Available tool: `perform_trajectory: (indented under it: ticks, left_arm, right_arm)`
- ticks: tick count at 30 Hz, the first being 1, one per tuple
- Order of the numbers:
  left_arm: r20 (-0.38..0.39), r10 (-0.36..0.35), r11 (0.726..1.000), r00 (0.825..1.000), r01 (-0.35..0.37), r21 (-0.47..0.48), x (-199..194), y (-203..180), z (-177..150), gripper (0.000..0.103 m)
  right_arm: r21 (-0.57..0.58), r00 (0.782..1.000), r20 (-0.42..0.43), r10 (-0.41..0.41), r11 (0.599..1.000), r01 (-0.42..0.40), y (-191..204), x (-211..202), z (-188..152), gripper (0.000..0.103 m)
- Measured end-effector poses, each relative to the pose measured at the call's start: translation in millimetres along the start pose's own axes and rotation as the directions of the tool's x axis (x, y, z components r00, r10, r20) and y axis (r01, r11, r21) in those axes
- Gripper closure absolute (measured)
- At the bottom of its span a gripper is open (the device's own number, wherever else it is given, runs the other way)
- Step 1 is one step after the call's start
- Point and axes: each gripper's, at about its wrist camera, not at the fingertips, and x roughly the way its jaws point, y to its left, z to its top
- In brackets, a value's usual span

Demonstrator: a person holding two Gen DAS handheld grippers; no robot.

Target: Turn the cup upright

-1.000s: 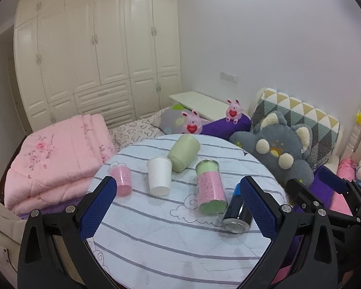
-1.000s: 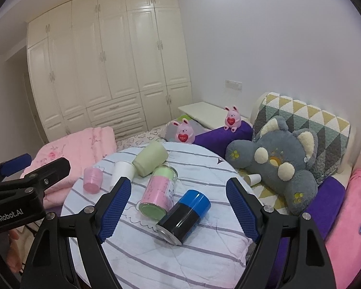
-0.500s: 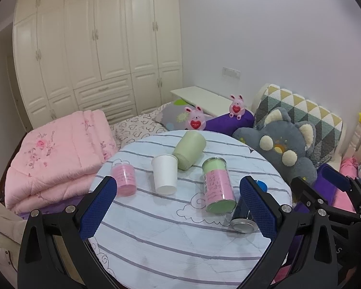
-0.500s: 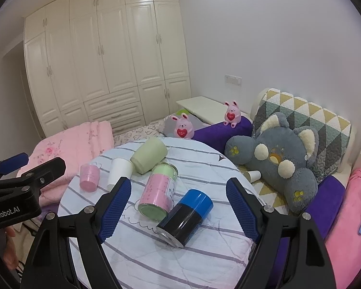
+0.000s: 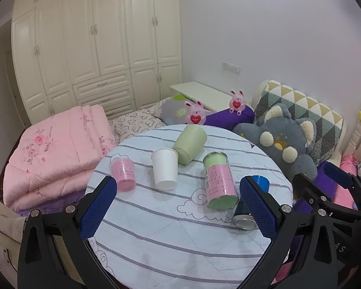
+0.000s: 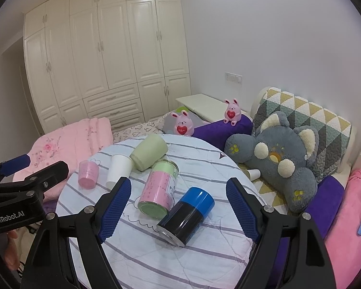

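The left tool (image 5: 178, 207) hovers over the near edge of the round table (image 5: 170, 248), its blue-padded fingers spread wide with nothing between them; the right tool (image 6: 178, 207) hangs likewise, fingers apart and empty. Between the right tool's fingers, its own camera shows a blue-and-black can (image 6: 186, 216) lying on its side in full — the left view shows only that can's metal end (image 5: 244, 222) and a bit of blue past the right-hand finger. Touching it lies a pink-and-green canister (image 6: 160, 190), also on its side. Farther off, a white paper cup (image 5: 164, 172) lies tipped with its base toward the camera, touching a pale green cup (image 5: 190, 144) that lies on its side behind it. A small pink cup (image 5: 124, 173) sits mouth-down at the table's left. Only the right view shows a second paper cup (image 6: 252, 174) off the table, on the bed beside the grey plush toy (image 6: 276, 159) — and the left tool's black body (image 6: 19, 192) at its edge.
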Motion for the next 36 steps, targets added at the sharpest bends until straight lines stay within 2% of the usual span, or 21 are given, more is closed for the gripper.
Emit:
perform_trajectory:
  ticks: [36]
  left_arm:
    - [-0.119,0.017,0.999,0.993,-0.013,0.038,32,-18,-10,0.000]
  right_arm:
    - [0.013,0.998,-0.058,-0.005,1.000,0.005,-9,17,-8,0.021]
